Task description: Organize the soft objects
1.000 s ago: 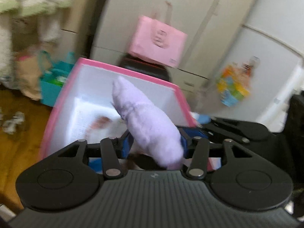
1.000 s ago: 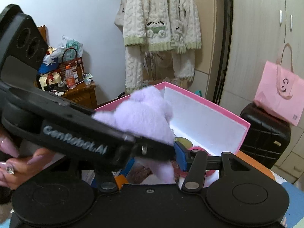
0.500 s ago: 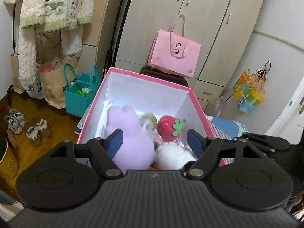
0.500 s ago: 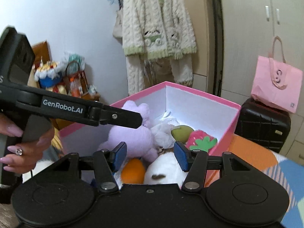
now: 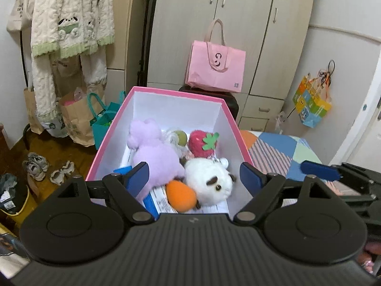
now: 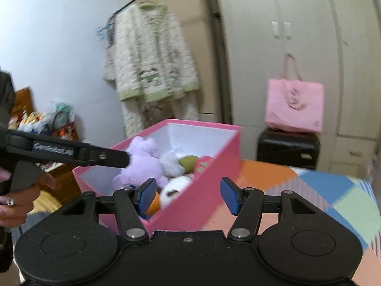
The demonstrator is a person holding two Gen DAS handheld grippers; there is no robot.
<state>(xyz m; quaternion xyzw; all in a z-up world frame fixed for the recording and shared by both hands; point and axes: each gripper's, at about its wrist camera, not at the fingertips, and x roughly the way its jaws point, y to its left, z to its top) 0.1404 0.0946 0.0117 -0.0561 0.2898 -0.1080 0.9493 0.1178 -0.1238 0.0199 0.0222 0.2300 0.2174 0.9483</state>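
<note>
The purple plush (image 5: 154, 152) is fluffy and pale lilac, lying at the left of the pink box (image 5: 238, 128) next to a strawberry plush (image 5: 202, 140), a white panda plush (image 5: 209, 181) and an orange one (image 5: 181, 196). The box sits on a patchwork-covered bed (image 5: 281, 152); a cream cardigan (image 5: 69, 21) hangs left, a pink tote (image 5: 215, 69) by the wardrobe. A second ago both grippers pinched the purple plush above the box. The left gripper (image 5: 194, 178) and right gripper (image 6: 188, 195) jaws have just been opening, both empty.
</note>
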